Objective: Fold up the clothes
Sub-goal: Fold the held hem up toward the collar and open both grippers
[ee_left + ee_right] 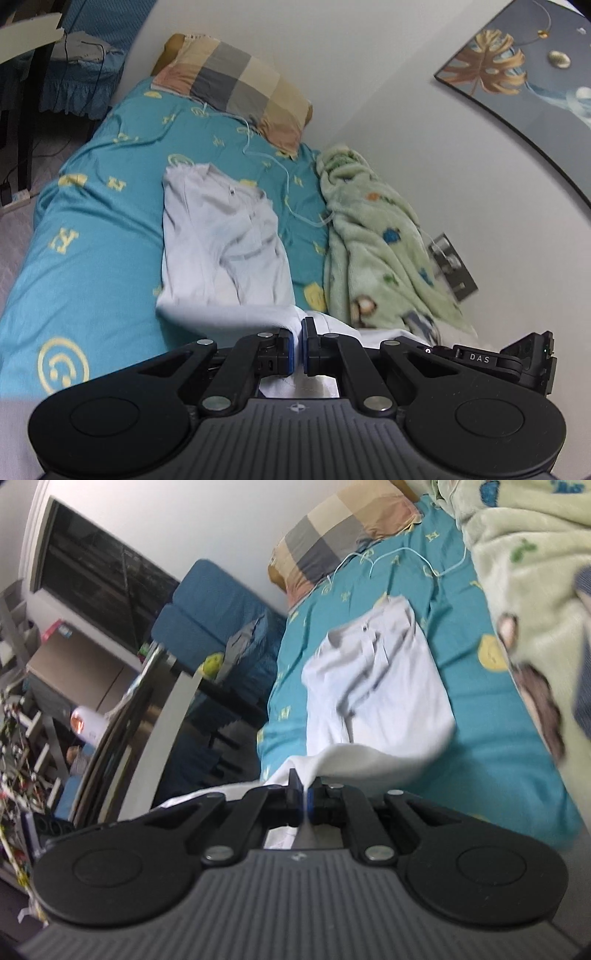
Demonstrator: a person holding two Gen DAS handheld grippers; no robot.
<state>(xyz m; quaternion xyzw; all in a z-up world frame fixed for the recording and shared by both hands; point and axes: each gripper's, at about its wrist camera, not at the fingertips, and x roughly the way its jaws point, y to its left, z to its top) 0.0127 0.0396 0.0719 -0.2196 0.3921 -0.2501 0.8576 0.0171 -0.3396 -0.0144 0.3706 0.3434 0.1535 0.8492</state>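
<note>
Both hand-held grippers pinch shirt hem — nearest edge.

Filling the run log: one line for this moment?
fold clothes | left claw shut on shirt | right claw shut on shirt | hem lifted off bed

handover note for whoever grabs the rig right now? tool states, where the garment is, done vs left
Left tool: shut on the near edge of the white shirt.
Right tool: shut on the same near edge.
Shirt lies on the teal bedsheet, collar end toward the checked pillow, green fleece blanket beside it; the near edge is lifted off the bed.
Done: both corners gripped; sides look already folded in.
Left: probably carry the edge toward the collar, lay it down, release.
</note>
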